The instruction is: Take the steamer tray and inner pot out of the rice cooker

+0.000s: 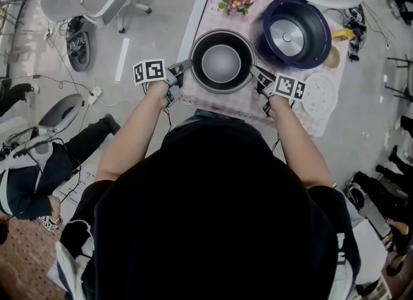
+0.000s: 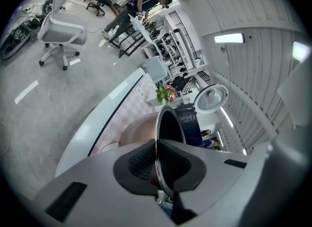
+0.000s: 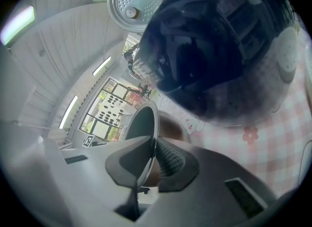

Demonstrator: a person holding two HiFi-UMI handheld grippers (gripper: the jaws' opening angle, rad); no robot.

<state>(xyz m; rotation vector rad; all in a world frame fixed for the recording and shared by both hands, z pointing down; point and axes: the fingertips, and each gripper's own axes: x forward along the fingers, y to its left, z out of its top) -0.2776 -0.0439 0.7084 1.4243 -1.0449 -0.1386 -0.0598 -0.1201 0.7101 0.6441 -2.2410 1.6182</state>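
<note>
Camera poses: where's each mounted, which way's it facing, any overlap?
Head view: on the person's head, facing steeply down at the table; shows head, shoulders, forearms, left gripper and right gripper.
Left gripper view: on the left gripper, facing along its jaws, shut on the rim of the inner pot; only those jaws show.
Right gripper view: on the right gripper, likewise gripping the rim from the opposite side.
Shared: all three see the inner pot and rice cooker.
</note>
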